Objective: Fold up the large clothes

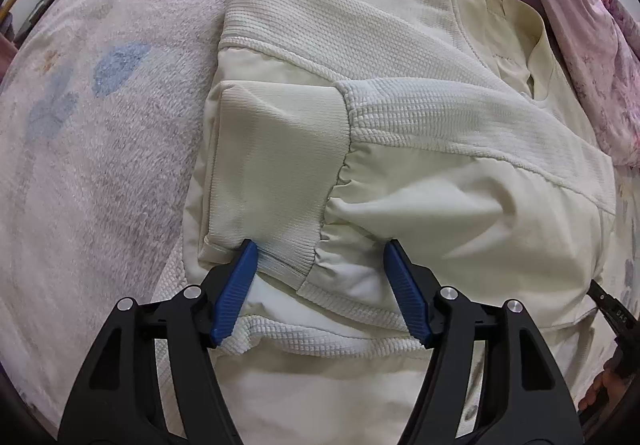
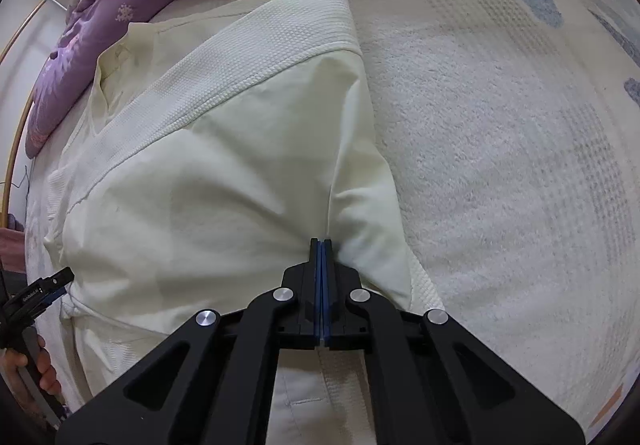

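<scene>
Pale fleecy blanket (image 2: 500,165) over bed; purple floral quilt (image 2: 92,45) bunched behind.

There is little lettering to read here. On the black body of the left gripper (image 2: 42,291), seen at the left edge of the right wrist view, a small white printed word runs along the side; it looks like "GalaxeAI" or something close, too small to be sure. On the right gripper (image 1: 612,309), poking in at the right edge of the left wrist view, a few pale letters show on the black part, perhaps "DAS", blurred and cut off. The cream jacket (image 1: 400,133) has a sewn tab (image 1: 495,5) inside the collar, but nothing on it can be read
</scene>
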